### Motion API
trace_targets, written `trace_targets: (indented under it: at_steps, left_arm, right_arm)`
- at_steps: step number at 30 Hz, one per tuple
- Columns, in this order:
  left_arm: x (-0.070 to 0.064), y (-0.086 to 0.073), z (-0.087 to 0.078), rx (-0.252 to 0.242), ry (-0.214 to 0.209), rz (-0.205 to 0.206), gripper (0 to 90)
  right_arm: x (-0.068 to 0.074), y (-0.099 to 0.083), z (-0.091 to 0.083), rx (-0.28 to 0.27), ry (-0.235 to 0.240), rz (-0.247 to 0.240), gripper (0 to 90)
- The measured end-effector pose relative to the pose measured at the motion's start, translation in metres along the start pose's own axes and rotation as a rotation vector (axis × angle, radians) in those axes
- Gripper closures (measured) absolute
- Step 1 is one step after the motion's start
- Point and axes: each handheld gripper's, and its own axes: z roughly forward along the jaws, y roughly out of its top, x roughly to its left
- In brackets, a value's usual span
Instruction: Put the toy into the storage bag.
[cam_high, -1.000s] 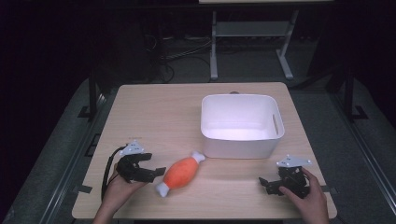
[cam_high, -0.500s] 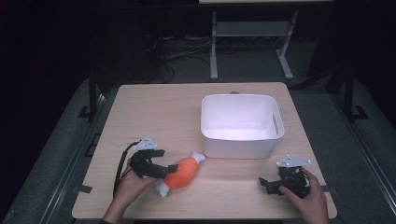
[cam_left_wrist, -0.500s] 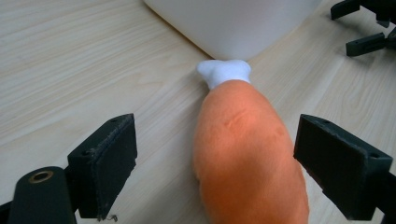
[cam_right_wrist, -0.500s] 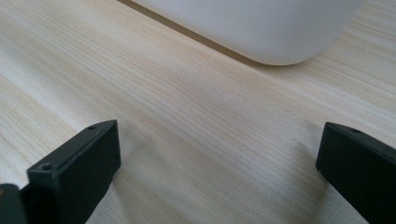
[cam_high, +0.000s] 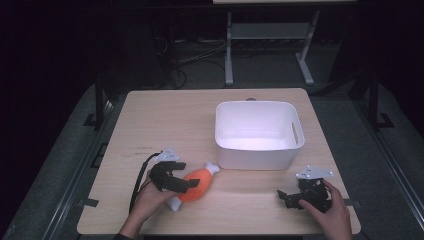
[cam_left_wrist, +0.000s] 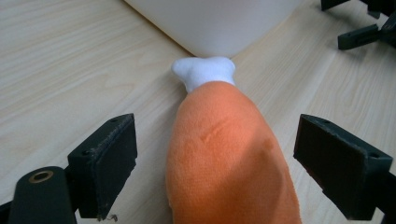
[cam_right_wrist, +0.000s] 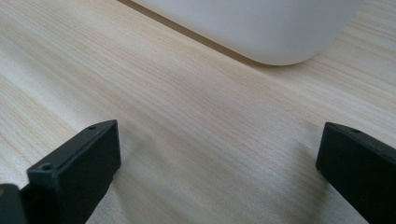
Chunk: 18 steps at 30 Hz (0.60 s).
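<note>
Orange and soft, the plush toy (cam_high: 196, 183) lies on the pale wooden desk (cam_high: 170, 120), near the front edge and a bit left of the middle. It has a white knobby end (cam_left_wrist: 204, 71) that points at the white tub (cam_high: 258, 134); in the left gripper view that end sits just beside the tub's wall (cam_left_wrist: 215, 23), but I cannot tell if the two touch. A second white end (cam_high: 173, 204) pokes out near the person's left hand (cam_high: 147, 202). The left tool (cam_high: 190, 183) is around the toy's fat orange middle. Its two black jaws stand wide apart, one on each side of the toy, and there is a gap of bare desk between each jaw and the toy, so the tool is not squeezing anything. A black cable (cam_high: 137, 182) curls away from this tool toward the front of the desk. The tub stands upright to the right of the middle, with a handle slot (cam_high: 294, 132) in its right wall. The right tool (cam_high: 283, 197) rests low over the desk near the front right corner, in the person's right hand (cam_high: 330, 212), well apart from the toy. Its jaws are wide apart too, with only wood (cam_right_wrist: 201, 140) between them, and the tub's rounded corner (cam_right_wrist: 280, 32) sits ahead of them. A metal stand (cam_high: 270, 40) is on the dark floor behind the desk.
</note>
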Motion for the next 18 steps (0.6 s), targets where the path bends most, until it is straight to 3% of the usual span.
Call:
trace_targets:
  at_steps: [18]
  left_arm:
    - [-0.001,-0.010,0.018,0.061,-0.033,-0.006,12.7]
  right_arm:
    - [0.000,0.000,0.000,0.000,0.000,0.000,0.0]
